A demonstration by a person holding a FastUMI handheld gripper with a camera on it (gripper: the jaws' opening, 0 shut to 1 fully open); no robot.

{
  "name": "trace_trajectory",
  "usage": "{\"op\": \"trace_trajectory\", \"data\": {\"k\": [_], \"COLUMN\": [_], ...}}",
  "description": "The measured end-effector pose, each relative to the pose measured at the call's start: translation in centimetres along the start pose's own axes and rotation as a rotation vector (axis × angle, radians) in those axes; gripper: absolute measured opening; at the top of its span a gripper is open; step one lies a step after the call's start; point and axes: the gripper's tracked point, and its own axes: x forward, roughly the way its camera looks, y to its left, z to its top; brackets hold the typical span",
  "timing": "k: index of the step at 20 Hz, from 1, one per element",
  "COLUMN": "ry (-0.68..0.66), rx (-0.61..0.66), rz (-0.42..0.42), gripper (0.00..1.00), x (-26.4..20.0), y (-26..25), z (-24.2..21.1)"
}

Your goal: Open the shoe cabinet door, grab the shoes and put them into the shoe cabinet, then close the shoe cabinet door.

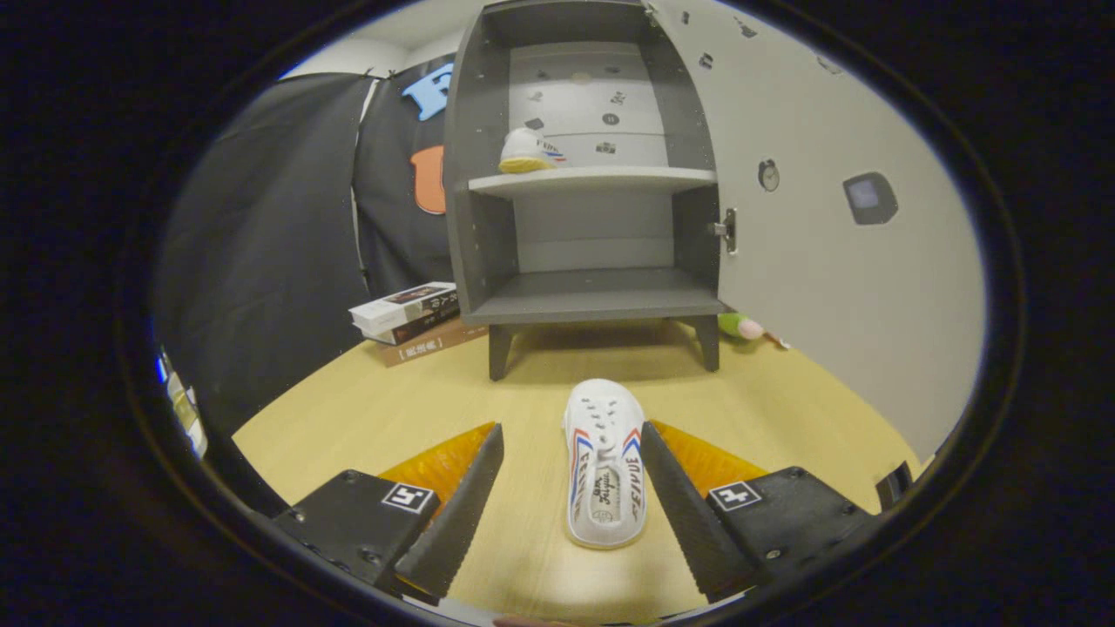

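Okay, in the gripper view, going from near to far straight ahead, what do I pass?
Open gripper straddling the white shoe on the table → bare wooden tabletop → open shoe cabinet → second shoe on its upper shelf.

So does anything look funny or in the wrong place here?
Yes: one white shoe sits on the cabinet's upper shelf, while its partner shoe lies on the table, between the open tool's fingers. A green toy peeks out under the open door.
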Motion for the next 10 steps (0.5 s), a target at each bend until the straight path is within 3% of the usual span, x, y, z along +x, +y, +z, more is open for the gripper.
{"op": "trace_trajectory", "data": {"k": [4,6,10], "ry": [0.011,0.058,0.110], "rx": [0.033,0.069,0.093], "rz": [-0.061,-0.029,0.013], "gripper": [0.95,0.83,0.79], "x": [3.0,3.8,5.5], "y": [-1.1,-0.3,0.4], "z": [-1.4,-2.9,-4.3]}}
